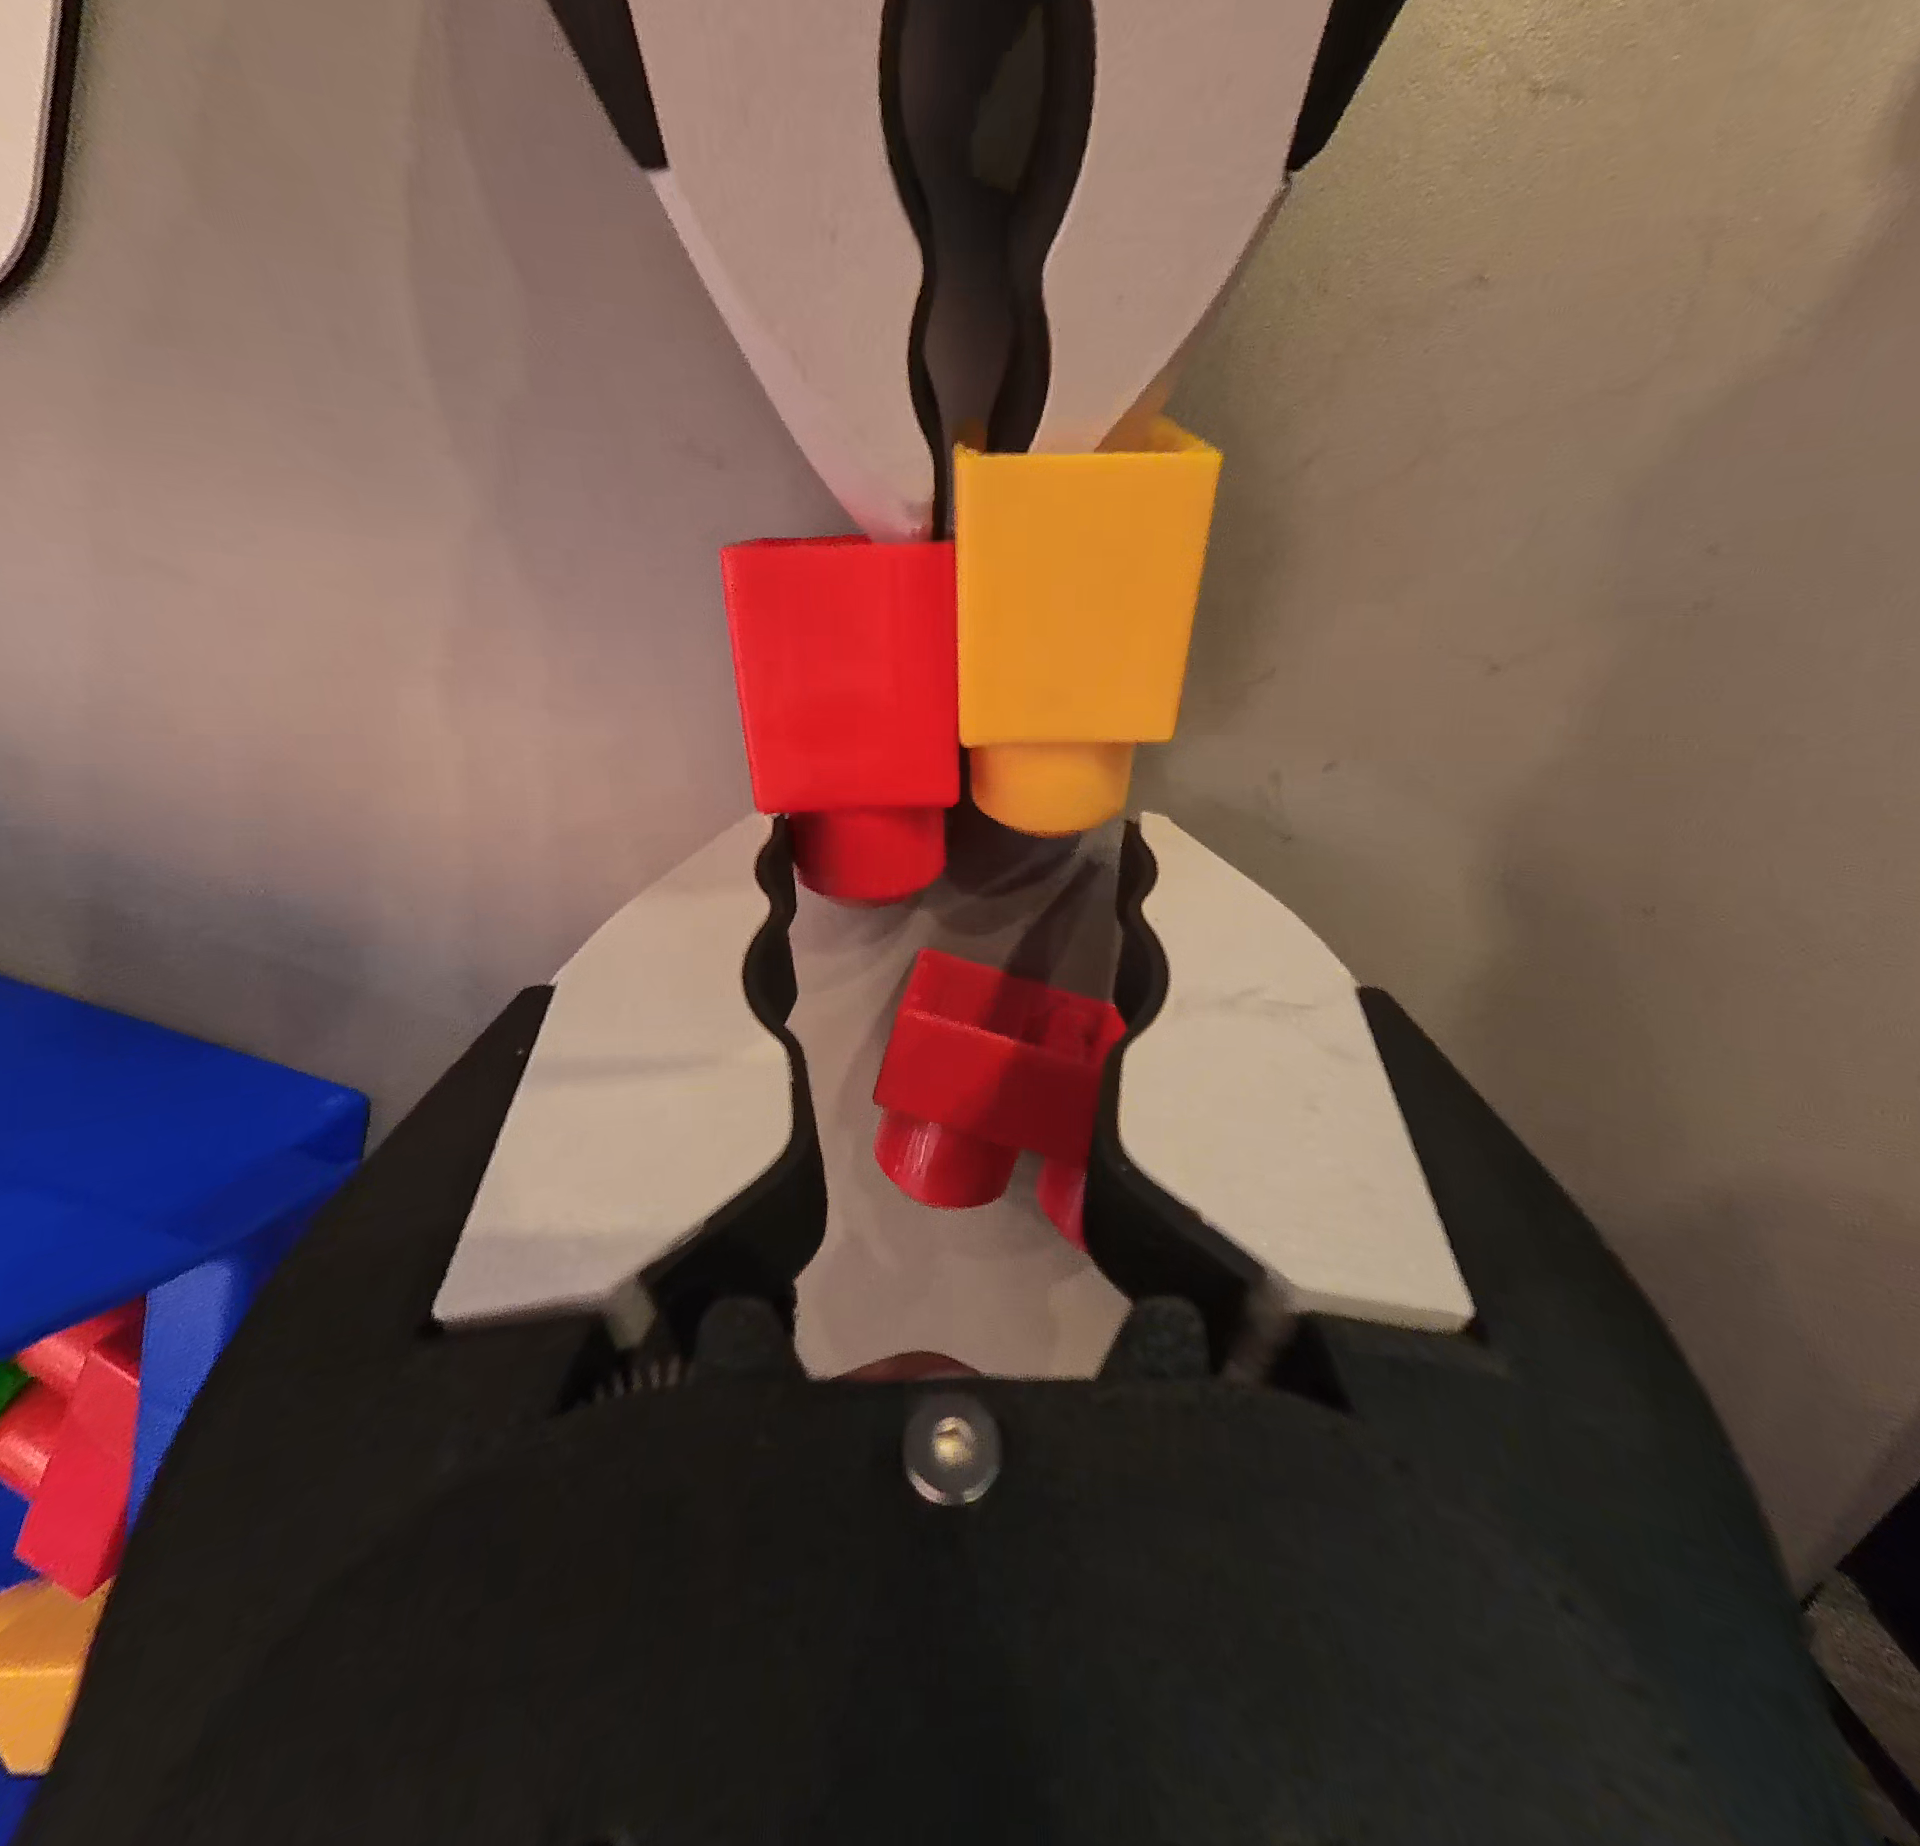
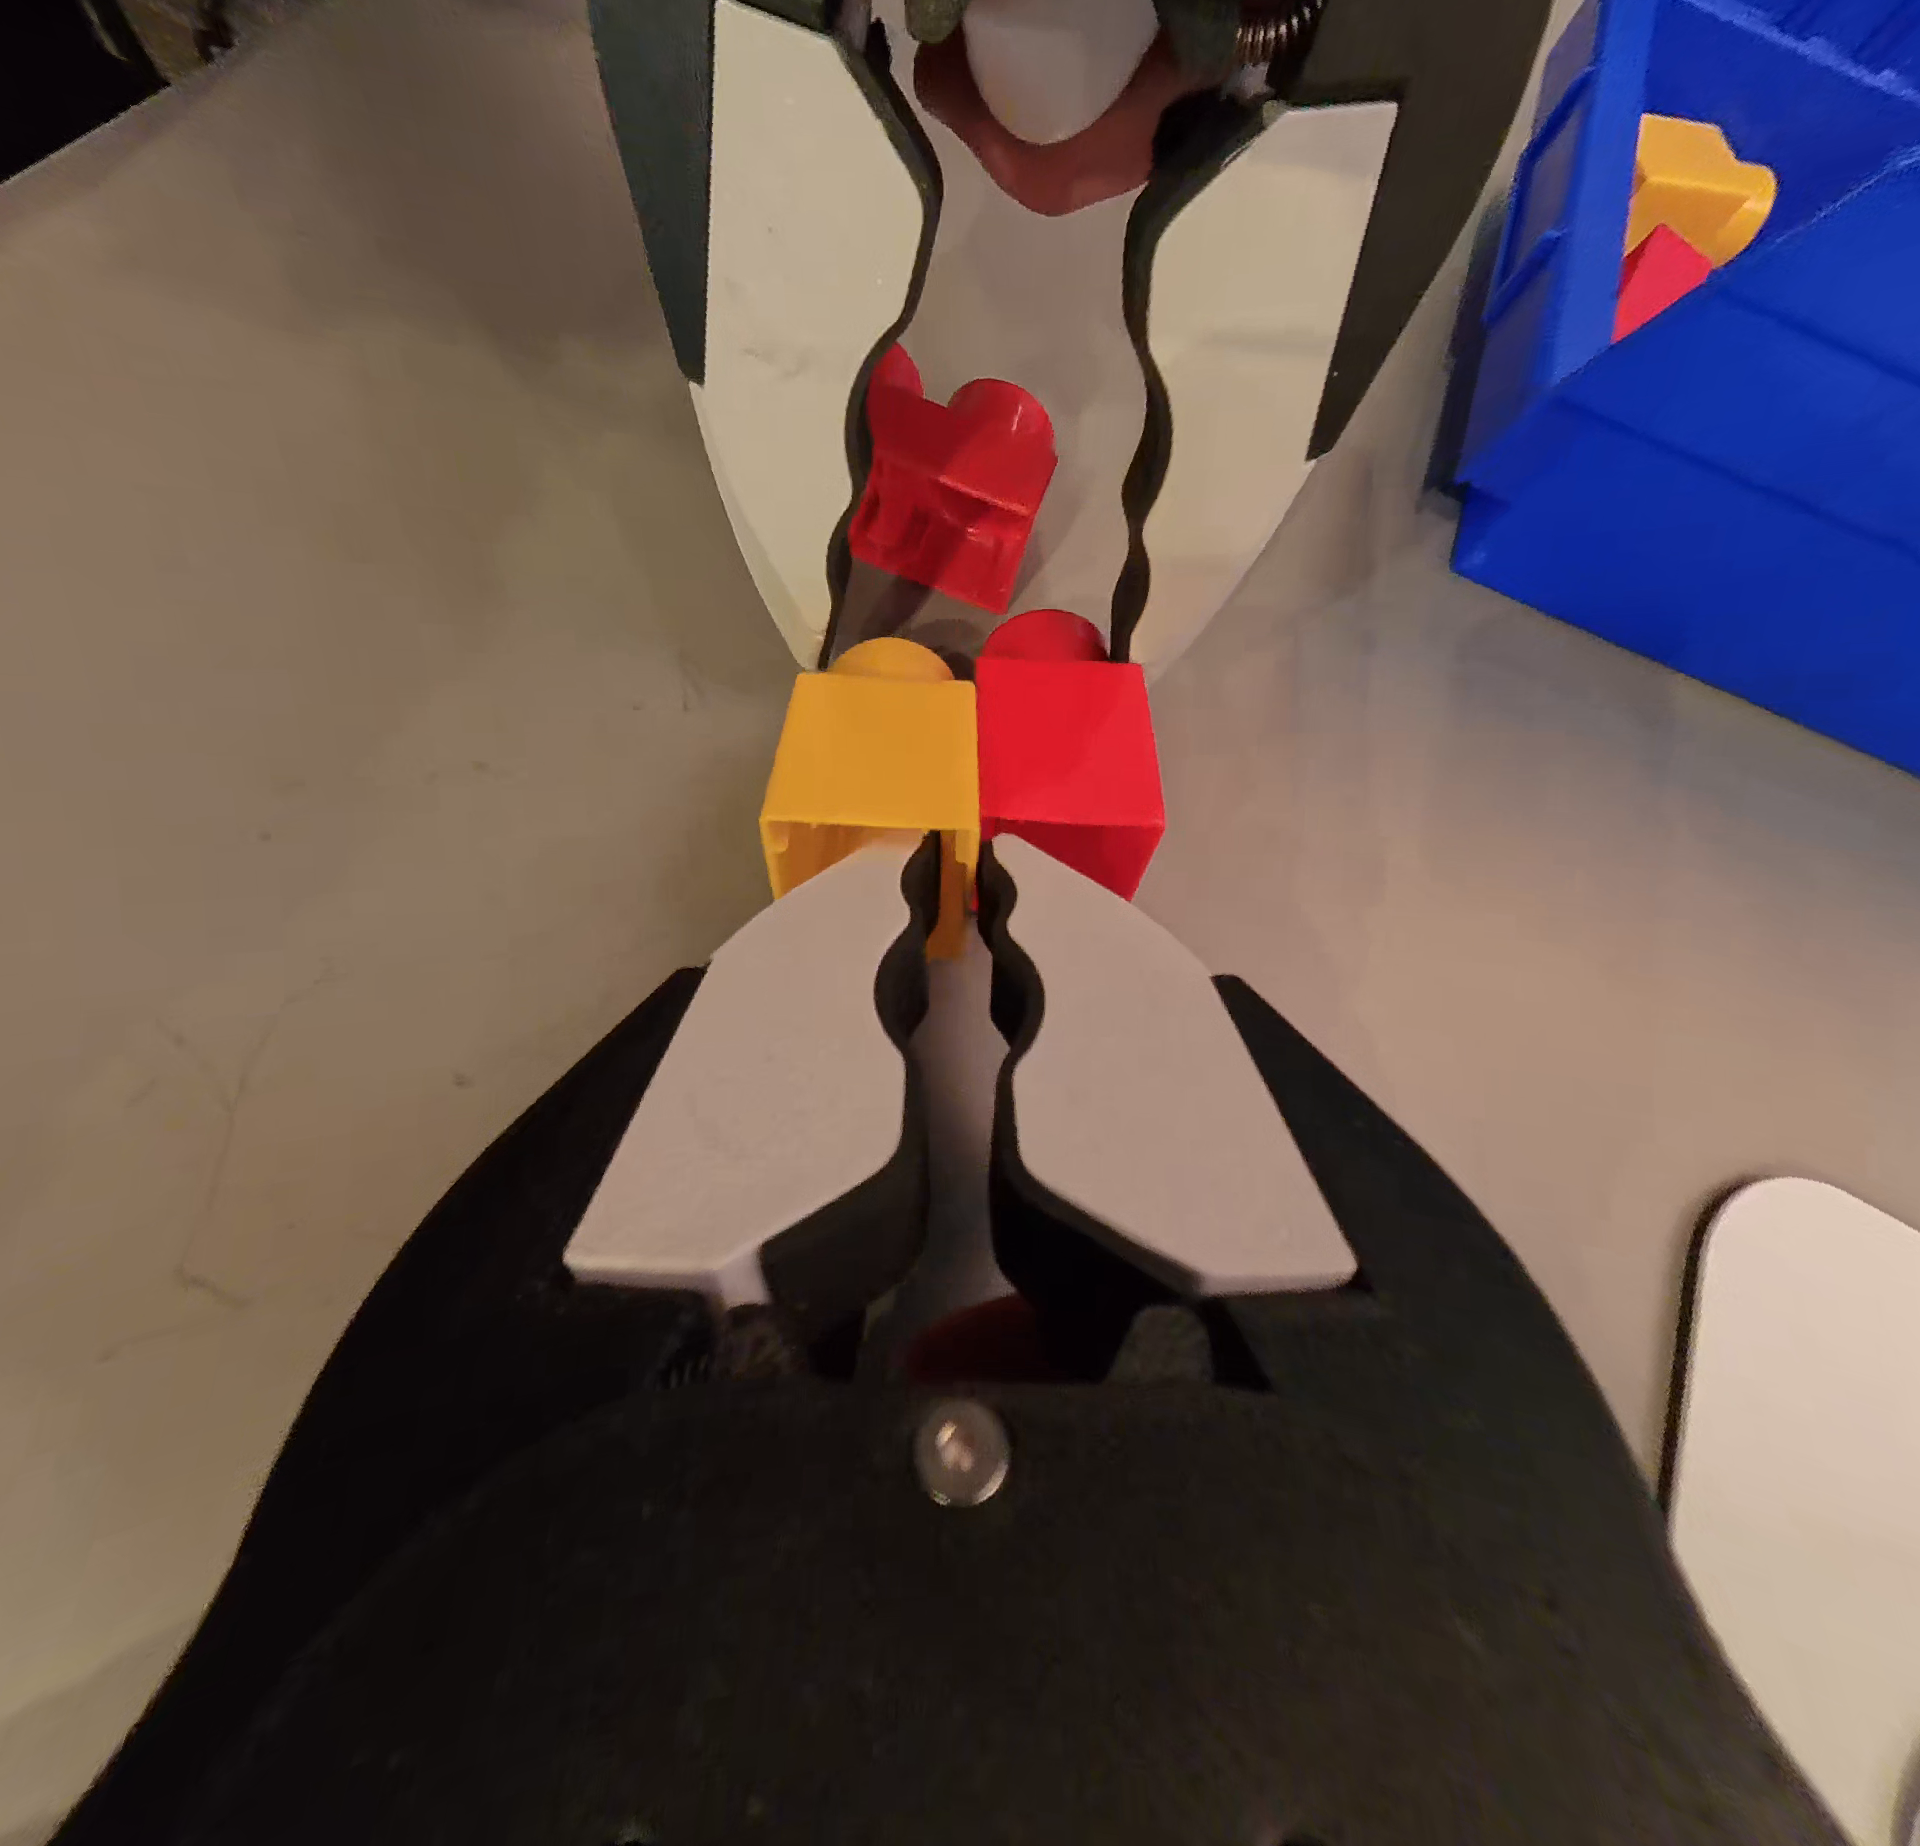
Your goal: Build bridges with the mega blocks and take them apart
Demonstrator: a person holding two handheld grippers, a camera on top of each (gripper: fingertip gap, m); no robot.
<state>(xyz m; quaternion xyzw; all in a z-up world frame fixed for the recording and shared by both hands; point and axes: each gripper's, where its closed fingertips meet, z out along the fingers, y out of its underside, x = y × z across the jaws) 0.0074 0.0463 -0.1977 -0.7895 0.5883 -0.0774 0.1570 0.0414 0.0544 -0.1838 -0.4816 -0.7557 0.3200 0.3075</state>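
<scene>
1. Blocks lie side by side between the two facing tongs: yellow block touching red block.
2. Right gripper is narrowed, pinching the adjoining walls of both blocks.
3. Left gripper stands wide; a dark red block lies loose between its fingers.
4. Blue bin sits off to one side.

Two single-stud blocks lie side by side, touching, between the two facing grippers. The right gripper pinches their adjoining walls from the open ends. Behind them, a two-stud block lies between the left gripper's spread fingers. A bin holding blocks stands to the right.
</scene>
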